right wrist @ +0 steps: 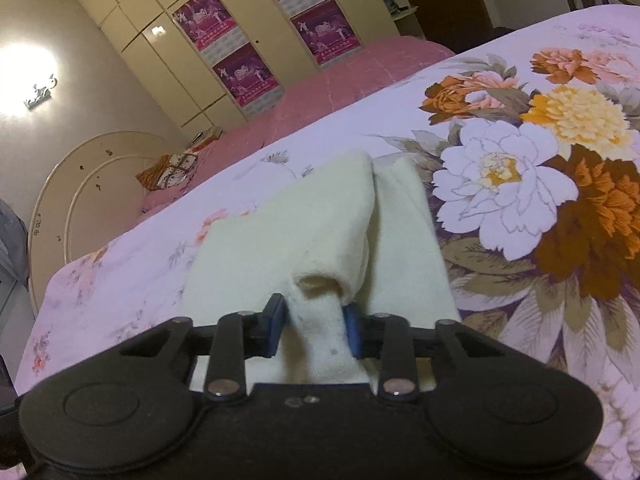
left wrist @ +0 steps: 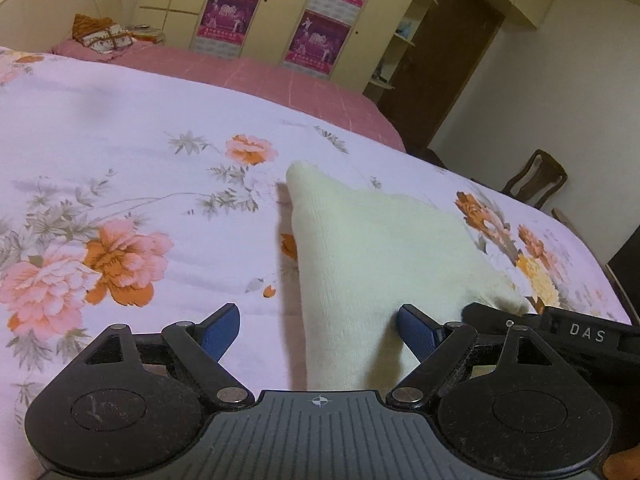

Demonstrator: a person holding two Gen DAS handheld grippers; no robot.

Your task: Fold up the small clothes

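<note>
A cream knitted garment (left wrist: 372,248) lies on the floral bedspread (left wrist: 120,140), one pointed end aimed away from me. My left gripper (left wrist: 318,312) is open wide just above the garment's near left part; the right blue pad (left wrist: 416,332) is against the cloth and the left pad is over bare bedspread. In the right wrist view the garment (right wrist: 280,232) is bunched into a raised fold, and my right gripper (right wrist: 314,308) is shut on that fold. The right gripper's black housing (left wrist: 580,336) shows at the garment's right edge.
A pink sheet (left wrist: 280,80) covers the far side of the bed, with a patterned folded cloth (left wrist: 104,36) near the headboard (right wrist: 80,184). Behind stand a wardrobe with purple posters (left wrist: 320,40) and a dark door (left wrist: 440,64). A wooden chair (left wrist: 536,180) stands past the bed's right edge.
</note>
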